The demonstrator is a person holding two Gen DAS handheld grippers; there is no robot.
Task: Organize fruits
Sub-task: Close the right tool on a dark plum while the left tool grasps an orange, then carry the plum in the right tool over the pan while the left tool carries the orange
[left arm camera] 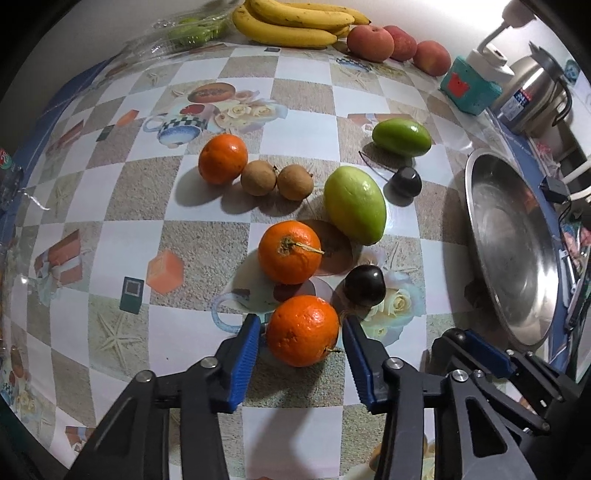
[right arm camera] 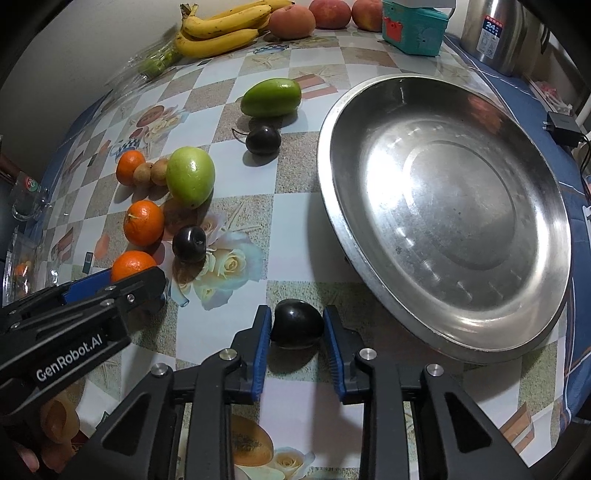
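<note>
An orange (left arm camera: pixel 302 330) rests on the tablecloth between the blue pads of my left gripper (left arm camera: pixel 302 321). A thin gap shows on each side, so the gripper is open around it. My right gripper (right arm camera: pixel 297 310) is shut on a dark plum (right arm camera: pixel 297 324), with both pads pressed against its sides, just off the near rim of the steel dish (right arm camera: pixel 443 206). A second orange (left arm camera: pixel 289 252) and another dark plum (left arm camera: pixel 365 285) lie just beyond the left gripper. Farther out are a third orange (left arm camera: pixel 222 158), two brown longans (left arm camera: pixel 277 178) and two green mangoes (left arm camera: pixel 354 205).
Bananas (left arm camera: pixel 291 22), three peaches (left arm camera: pixel 399 42) and a clear box of green fruit (left arm camera: pixel 192 29) line the far wall. A teal box (right arm camera: pixel 413 29) and a steel kettle (right arm camera: pixel 495 33) stand behind the dish. A third dark plum (right arm camera: pixel 263 139) lies near the far mango. A charger (right arm camera: pixel 563 125) sits at the right.
</note>
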